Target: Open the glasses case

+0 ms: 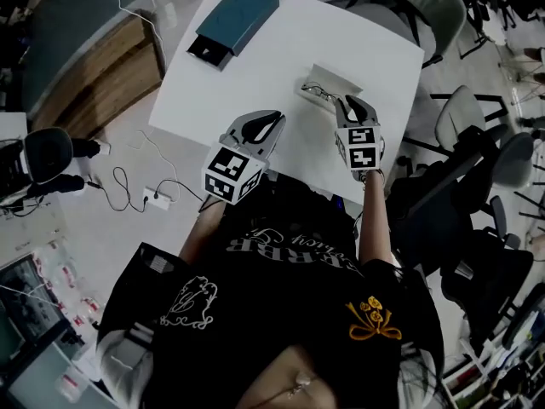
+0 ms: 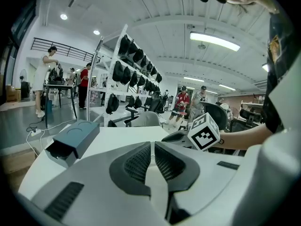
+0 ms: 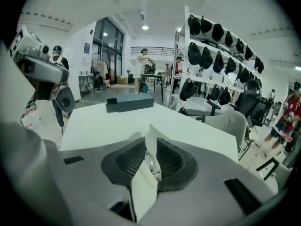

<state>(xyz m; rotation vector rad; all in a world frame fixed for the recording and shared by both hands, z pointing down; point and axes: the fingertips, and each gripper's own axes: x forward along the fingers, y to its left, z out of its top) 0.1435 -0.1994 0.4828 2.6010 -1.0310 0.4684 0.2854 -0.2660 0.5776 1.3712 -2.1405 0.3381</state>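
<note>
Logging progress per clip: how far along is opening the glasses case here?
Done: the glasses case looks open, its lid raised and glasses showing inside. In hand: the lid stands between the parted jaws of the right claw, seemingly unpinched. The left claw sits shut and empty. Left: probably just withdrawing.

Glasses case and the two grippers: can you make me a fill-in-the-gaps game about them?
1. The glasses case lies on a ____ table.
2. Of the left gripper and the right gripper, the one at the case is the ____ one.
3. Between the left gripper's jaws there is ____.
4. In the head view, the teal box lies at the table's far ____ corner.

Missing words: white; right; nothing; left.
</note>
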